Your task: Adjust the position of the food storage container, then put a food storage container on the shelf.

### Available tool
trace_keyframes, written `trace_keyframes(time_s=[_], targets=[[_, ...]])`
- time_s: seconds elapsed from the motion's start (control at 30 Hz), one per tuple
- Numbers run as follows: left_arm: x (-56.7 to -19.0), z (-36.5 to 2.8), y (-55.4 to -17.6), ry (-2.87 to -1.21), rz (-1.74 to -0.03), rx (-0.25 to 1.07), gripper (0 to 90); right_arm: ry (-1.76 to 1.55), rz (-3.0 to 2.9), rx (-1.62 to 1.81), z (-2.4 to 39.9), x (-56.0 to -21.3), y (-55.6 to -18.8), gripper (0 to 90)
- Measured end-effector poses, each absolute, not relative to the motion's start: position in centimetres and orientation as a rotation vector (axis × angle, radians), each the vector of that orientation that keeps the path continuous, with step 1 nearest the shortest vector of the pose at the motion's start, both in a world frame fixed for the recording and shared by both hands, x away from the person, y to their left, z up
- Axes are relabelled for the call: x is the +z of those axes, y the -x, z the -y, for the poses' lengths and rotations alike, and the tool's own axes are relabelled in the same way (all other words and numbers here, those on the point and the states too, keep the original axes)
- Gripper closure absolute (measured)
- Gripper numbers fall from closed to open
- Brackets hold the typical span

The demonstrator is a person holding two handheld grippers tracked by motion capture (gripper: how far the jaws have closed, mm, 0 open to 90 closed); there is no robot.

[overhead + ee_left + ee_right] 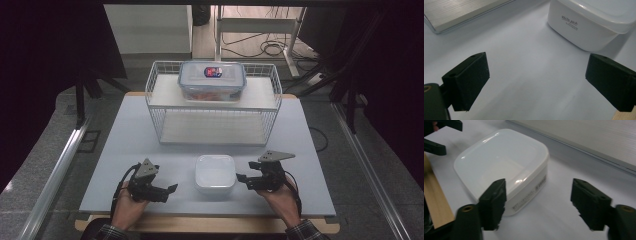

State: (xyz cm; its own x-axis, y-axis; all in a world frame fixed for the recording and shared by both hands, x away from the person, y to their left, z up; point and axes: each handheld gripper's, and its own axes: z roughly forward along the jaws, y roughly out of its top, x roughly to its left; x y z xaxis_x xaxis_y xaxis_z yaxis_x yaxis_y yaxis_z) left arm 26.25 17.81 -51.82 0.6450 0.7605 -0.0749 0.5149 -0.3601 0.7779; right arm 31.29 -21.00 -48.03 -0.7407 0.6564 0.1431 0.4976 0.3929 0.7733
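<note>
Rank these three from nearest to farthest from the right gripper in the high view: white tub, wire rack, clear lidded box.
1. White tub, just left of the right gripper.
2. Wire rack, behind the tub.
3. Clear lidded box, on the rack's top shelf.

Pale grey table (125,150) with wooden front edge. Carrying a white lidded box (215,173) near the front, and behind it a white wire rack (212,122) (well apart).

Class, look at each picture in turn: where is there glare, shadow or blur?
High view: dim, with dark edges; the white box is the brightest thing. Left gripper view: sharp, the box casts a soft shadow on the table. Right gripper view: glare streaks on the lid; the near tongs look soft.
</note>
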Motion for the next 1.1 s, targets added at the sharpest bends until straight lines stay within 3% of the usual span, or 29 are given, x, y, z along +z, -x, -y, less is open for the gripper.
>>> trace_keyframes(time_s=[0.2, 0.33, 0.87, 1.1], targets=[[-51.9, -17.7, -26.2, -2.050, -0.990, 0.383, 4.7, -0.999, -2.464, 1.303, 21.0, -48.2, -30.7, 13.2], [-51.9, -17.7, -26.2, -2.053, -0.992, 0.384, 4.5, -1.010, -2.467, 1.305, 21.1, -48.6, -30.5, 8.9], [-51.4, -17.2, -26.3, -2.038, -0.988, 0.334, 4.0, -1.049, -2.483, 1.254, 20.3, -48.8, -30.7, 0.9], [-50.3, -16.2, -27.2, -1.997, -0.950, 0.256, 5.9, -1.052, -2.479, 1.251, 19.7, -47.9, -30.6, 7.1]])
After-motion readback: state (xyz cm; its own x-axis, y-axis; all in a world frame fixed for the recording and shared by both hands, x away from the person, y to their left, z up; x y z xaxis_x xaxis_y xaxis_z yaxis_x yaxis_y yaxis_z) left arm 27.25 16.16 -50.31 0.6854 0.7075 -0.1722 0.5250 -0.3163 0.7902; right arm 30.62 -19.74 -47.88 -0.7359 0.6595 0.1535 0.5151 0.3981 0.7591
